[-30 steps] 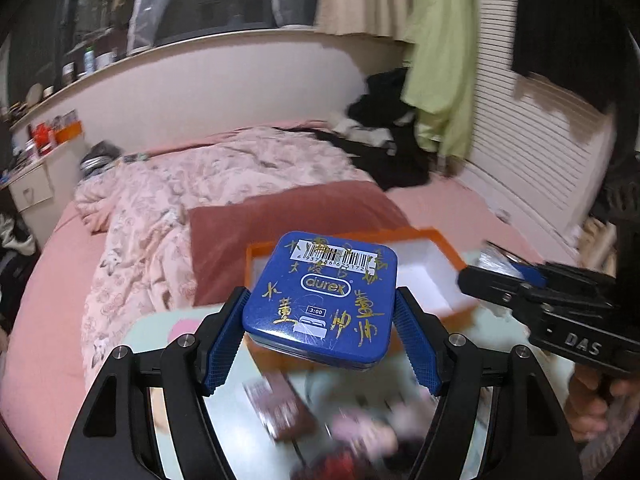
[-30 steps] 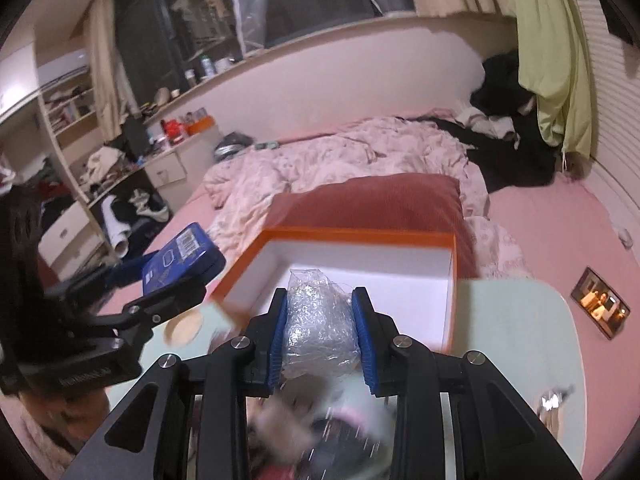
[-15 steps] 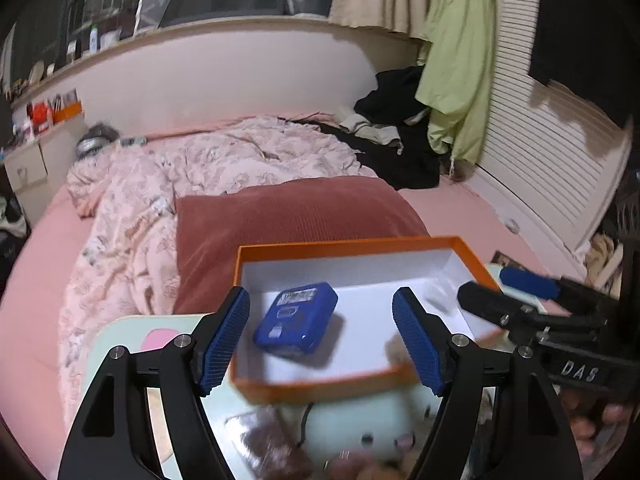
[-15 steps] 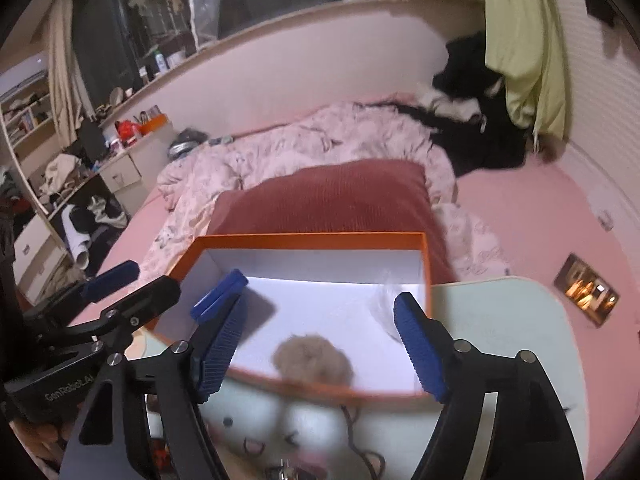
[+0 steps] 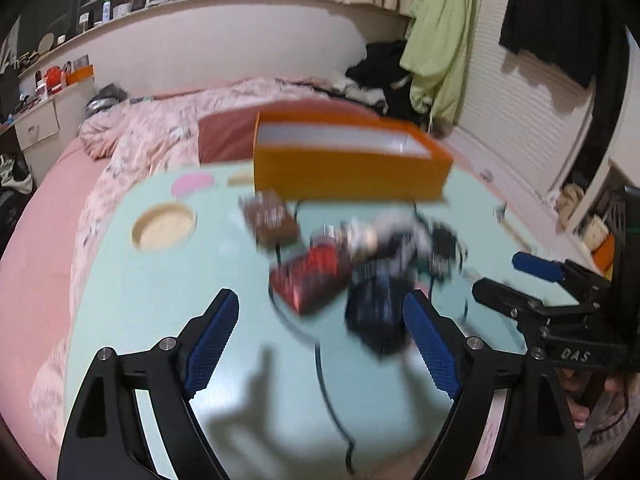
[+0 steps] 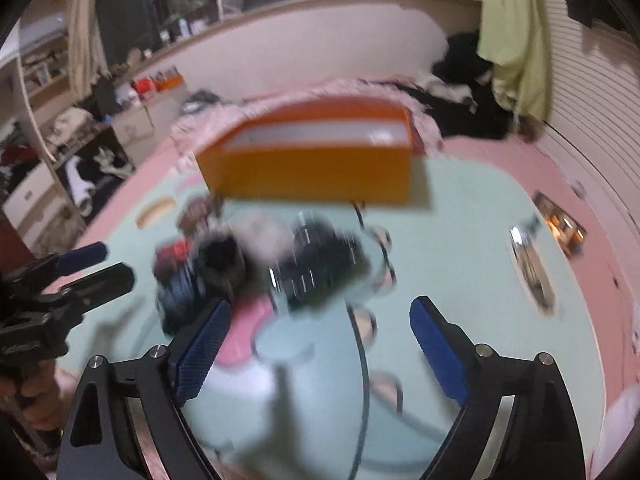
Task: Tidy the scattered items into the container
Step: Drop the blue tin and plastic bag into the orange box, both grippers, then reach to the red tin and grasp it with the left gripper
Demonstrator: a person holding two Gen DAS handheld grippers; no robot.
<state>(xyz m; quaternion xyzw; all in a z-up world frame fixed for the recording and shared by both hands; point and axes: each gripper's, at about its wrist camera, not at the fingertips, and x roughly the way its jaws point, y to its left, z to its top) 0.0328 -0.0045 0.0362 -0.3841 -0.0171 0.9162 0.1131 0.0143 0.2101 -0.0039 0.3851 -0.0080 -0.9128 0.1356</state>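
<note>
In the left wrist view, the left gripper (image 5: 320,344) hangs over the pale green counter (image 5: 160,300), its jaws wide apart and opening further, with nothing pressed between the blue pads (image 5: 212,338). Just beyond the pads lies a blurred heap of scattered items (image 5: 360,264): a red packet (image 5: 308,276) on the near left of the heap, a dark round thing (image 5: 376,312) close to the right pad, and a brown packet (image 5: 272,216) farther off. A black cable (image 5: 324,368) trails from the heap toward the near edge. The orange box (image 5: 344,168) stands at the far side of the counter, beyond the heap, its white inside partly showing. The right gripper (image 5: 516,280) reaches in from the right edge. A bed with a pink quilt (image 5: 160,128) lies behind the counter. In the right wrist view, the right gripper (image 6: 320,344) also has its jaws spread wide and opening, empty, above the counter (image 6: 460,240). The blurred heap (image 6: 272,264) sits just past the left pad, with a pink patch (image 6: 248,332) beside it. The orange box (image 6: 312,168) stands beyond the heap at the far side. The left gripper (image 6: 92,264) comes in from the left edge, a hand (image 6: 36,396) on its handle.
</note>
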